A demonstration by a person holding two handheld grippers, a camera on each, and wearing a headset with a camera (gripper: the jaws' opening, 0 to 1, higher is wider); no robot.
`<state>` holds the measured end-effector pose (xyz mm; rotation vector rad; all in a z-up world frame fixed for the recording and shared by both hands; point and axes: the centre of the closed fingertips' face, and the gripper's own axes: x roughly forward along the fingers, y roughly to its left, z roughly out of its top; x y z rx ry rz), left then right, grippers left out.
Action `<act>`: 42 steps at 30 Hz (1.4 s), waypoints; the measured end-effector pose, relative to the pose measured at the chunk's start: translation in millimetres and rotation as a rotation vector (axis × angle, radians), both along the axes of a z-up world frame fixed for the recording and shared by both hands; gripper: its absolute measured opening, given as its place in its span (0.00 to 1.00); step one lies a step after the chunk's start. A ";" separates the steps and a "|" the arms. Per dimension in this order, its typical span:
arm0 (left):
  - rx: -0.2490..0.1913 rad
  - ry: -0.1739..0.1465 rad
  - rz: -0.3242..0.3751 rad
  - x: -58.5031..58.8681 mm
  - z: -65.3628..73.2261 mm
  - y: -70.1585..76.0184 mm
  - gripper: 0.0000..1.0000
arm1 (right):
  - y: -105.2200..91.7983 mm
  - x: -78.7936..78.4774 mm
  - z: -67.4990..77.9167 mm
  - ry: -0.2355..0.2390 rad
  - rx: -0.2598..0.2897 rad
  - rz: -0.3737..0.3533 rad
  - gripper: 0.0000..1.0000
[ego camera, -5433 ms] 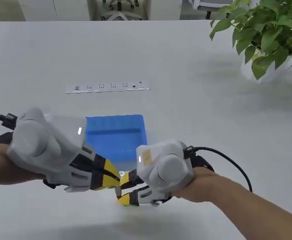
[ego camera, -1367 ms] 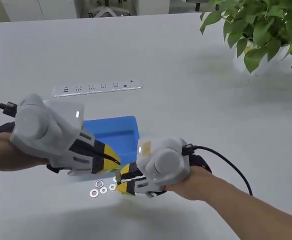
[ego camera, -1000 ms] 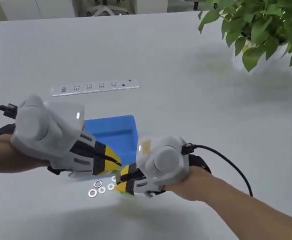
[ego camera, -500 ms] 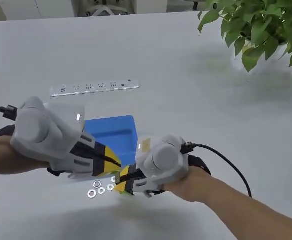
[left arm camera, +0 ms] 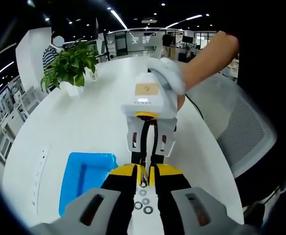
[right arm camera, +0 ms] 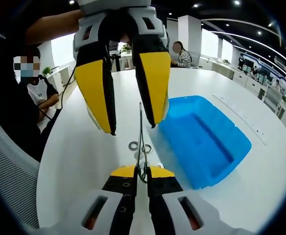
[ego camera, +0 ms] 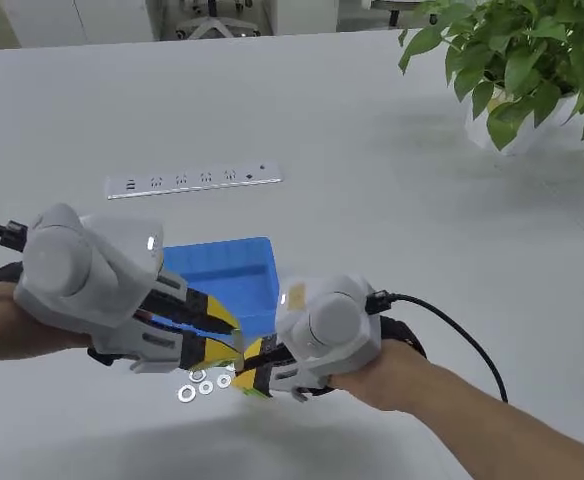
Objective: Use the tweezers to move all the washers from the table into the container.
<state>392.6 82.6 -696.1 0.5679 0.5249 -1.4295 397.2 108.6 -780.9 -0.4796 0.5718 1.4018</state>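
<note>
on the left, the left gripper [right arm camera: 132, 128] has its yellow jaws spread, as the right gripper view shows. one jaw stands on each side of the thin tweezers [right arm camera: 140, 125], and i cannot see either jaw touching them. just below those jaws a small cluster of washers [ego camera: 205, 387] lies flat on the white bench [ego camera: 372, 200], close together; i count about four. the tweezers run over this cluster, but whether their tips touch a washer is too fine to tell. at the other end the right gripper [right arm camera: 141, 172] has its jaws pressed together on the back end of the tweezers, pointing them towards the left gripper. the blue container [ego camera: 222, 285] sits just behind the washers, near both grippers. i make out no washer in it, so the job looks to be at its start.

the step in hand seems to be the first pick. to do it well, the right gripper should hold the tweezers firm and low. it should tip them so one tip goes into the hole of a single washer at the edge of the cluster, not one in the middle. the left gripper would then likely close gently on the two arms to pinch. too hard a squeeze could flick the flat washer away or twist the tweezers in the right gripper's hold. lift only once the washer is clearly caught, then carry it the short way over the container's near wall before letting the arms spring apart.
</note>
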 end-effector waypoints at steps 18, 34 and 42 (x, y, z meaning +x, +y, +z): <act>-0.078 0.054 0.156 -1.7 4.5 21.1 0.53 | -1.5 0.5 13.1 -0.032 -0.015 0.025 0.08; -0.157 0.047 0.286 -0.4 15.9 41.0 0.71 | 1.6 5.6 38.2 -0.083 -0.012 0.055 0.09; -0.177 0.047 0.336 -1.8 19.1 49.9 0.80 | 3.4 11.7 51.5 -0.100 -0.005 0.066 0.09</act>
